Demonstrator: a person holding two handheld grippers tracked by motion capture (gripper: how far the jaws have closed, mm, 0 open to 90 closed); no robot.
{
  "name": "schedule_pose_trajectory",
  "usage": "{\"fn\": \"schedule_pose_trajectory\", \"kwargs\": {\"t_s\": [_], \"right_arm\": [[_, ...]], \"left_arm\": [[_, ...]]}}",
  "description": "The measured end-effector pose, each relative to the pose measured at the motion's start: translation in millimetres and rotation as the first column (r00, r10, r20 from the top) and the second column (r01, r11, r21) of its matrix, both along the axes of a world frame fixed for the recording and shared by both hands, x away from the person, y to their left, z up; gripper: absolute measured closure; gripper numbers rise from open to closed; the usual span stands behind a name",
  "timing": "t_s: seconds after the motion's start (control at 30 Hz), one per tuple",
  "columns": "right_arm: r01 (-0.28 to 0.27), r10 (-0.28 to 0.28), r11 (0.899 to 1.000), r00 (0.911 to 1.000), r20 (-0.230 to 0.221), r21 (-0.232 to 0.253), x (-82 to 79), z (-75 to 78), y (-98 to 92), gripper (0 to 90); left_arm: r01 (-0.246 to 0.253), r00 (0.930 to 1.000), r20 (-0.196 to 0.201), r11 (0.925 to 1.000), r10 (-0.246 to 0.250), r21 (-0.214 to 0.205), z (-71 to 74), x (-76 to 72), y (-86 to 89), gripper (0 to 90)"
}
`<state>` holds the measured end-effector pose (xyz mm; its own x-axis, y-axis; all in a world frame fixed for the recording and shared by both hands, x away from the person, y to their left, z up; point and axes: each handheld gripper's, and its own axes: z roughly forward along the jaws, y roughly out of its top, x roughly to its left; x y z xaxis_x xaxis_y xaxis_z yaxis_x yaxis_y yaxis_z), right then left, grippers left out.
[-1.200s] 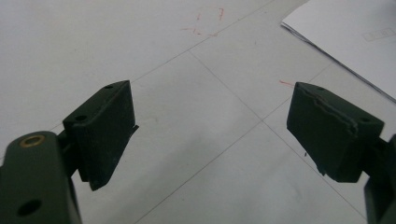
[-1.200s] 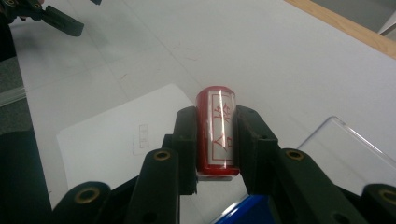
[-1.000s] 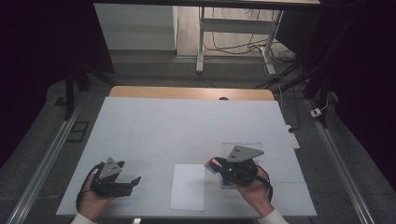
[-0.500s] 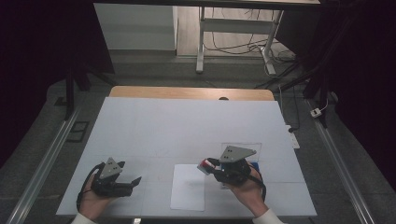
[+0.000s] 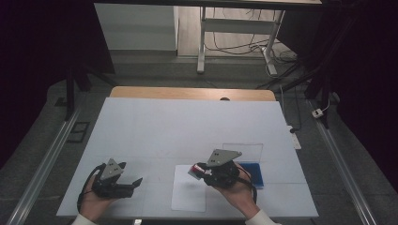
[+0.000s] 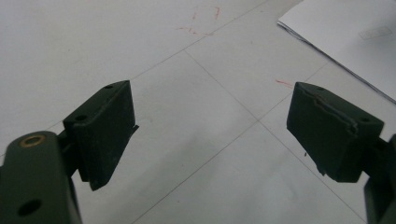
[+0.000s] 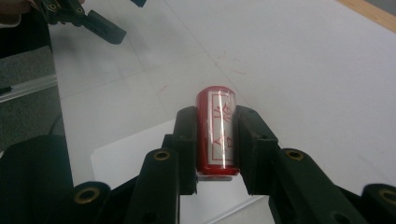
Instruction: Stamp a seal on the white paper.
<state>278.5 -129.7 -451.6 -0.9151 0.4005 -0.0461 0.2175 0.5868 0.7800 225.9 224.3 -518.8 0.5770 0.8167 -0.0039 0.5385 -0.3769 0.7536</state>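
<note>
My right gripper (image 7: 215, 116) is shut on a small red cylinder (image 7: 216, 130) with a white label and red characters; the cylinder sticks forward between the two jaws. From above, the right gripper (image 5: 199, 170) holds that red cylinder (image 5: 195, 168) over the right edge of a white sheet of paper (image 5: 188, 194). My left gripper (image 5: 136, 182) rests low at the table's front left, open, with nothing between its jaws. Its own camera looks along the left gripper (image 6: 210, 126) at bare white tabletop, with a corner of the paper (image 6: 350, 37) at upper right.
A blue pad (image 5: 251, 173) under a clear plastic lid (image 5: 244, 152) lies just right of my right hand. The white table cover (image 5: 187, 126) stretches back to a wooden edge (image 5: 192, 93). Desk legs and cables stand beyond on the floor.
My right gripper has carried the red cylinder leftward from beside the blue pad to over the paper's right edge. The left gripper has stayed still.
</note>
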Motion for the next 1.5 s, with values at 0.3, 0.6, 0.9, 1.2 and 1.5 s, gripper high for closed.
{"fn": "schedule_pose_trajectory", "kwargs": {"t_s": [0.3, 0.6, 0.9, 1.2, 1.5], "right_arm": [[-0.021, 0.020, 0.998, 0.9996, -0.018, -0.065, -1.1, -10.1, 14.9, 70.4], [-0.040, 0.036, 0.992, 0.9986, -0.040, -0.117, 1.7, -21.2, 23.4, 70.3], [-0.061, 0.052, 0.983, 0.9970, -0.057, -0.171, 2.3, -28.5, 31.1, 70.3], [-0.068, 0.057, 0.978, 0.9965, -0.062, -0.199, 2.2, -31.3, 34.9, 70.3], [-0.069, 0.056, 0.975, 0.9963, -0.065, -0.209, 2.4, -34.0, 36.3, 70.3]], "left_arm": [[0.000, 1.0000, 0.002, 1.0000, 0.000, -0.002, 0.4, -0.4, 0.4, 15.6], [-0.001, 1.0000, 0.000, 1.0000, 0.001, -0.001, 0.0, 0.0, 0.9, 15.6], [0.002, 1.0000, 0.000, 1.0000, -0.002, 0.001, -0.2, -0.1, 1.2, 15.6], [0.000, 1.0000, 0.001, 1.0000, 0.000, 0.004, -0.5, -0.1, 1.8, 15.7], [-0.001, 1.0000, 0.001, 1.0000, 0.001, 0.005, -0.9, -0.3, 2.3, 15.7]]}}
